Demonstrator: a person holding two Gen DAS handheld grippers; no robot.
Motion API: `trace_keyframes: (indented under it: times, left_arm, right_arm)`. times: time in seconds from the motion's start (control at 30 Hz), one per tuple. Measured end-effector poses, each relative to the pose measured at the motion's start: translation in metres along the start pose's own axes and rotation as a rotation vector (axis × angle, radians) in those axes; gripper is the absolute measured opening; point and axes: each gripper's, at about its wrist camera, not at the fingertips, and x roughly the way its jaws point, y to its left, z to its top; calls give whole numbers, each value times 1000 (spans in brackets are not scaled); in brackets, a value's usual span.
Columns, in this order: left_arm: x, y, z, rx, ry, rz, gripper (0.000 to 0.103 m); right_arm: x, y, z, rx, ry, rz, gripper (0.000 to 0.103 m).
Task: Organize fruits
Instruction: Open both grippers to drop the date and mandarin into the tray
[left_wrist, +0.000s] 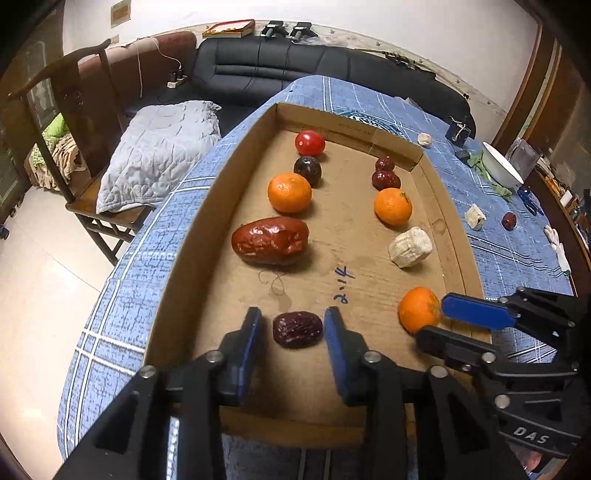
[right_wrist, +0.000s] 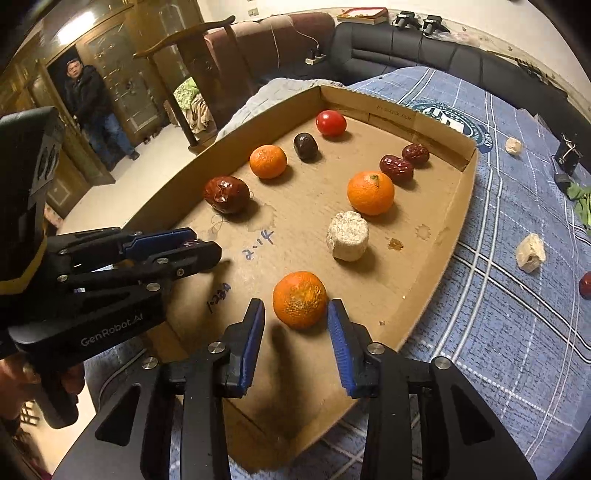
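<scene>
A shallow cardboard tray (left_wrist: 354, 258) holds two rows of fruit. A small dark date (left_wrist: 297, 329) lies on the tray floor between the blue pads of my left gripper (left_wrist: 293, 314), with a gap showing at the left pad; the gripper is open. An orange (right_wrist: 300, 300) rests on the tray between the pads of my right gripper (right_wrist: 295, 306), which is also open, with narrow gaps on both sides. Farther along the rows lie a large red date (left_wrist: 270, 240), two more oranges (left_wrist: 289, 192), a dark fruit (left_wrist: 307, 169), a tomato (left_wrist: 309, 142), two red dates (left_wrist: 385, 173) and a white lump (left_wrist: 410, 246).
The tray lies on a blue plaid tablecloth (left_wrist: 509, 258). On the cloth to the right are a white lump (left_wrist: 475, 217), a loose red date (left_wrist: 509, 220) and a white bowl (left_wrist: 500, 166). A wooden chair (left_wrist: 85, 110) stands left; a person (right_wrist: 88, 107) stands in a doorway.
</scene>
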Motion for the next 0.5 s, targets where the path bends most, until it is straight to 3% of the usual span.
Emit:
trace_keyframes:
  times: [0.2, 0.5]
  left_arm:
    - [-14, -7, -1, -17, -26, 7, 51]
    - [-36, -42, 11, 13, -86, -3, 57]
  right_arm:
    - [-21, -1, -8, -22, -23, -4, 36]
    - [-64, -21, -25, 12, -87, 8, 40]
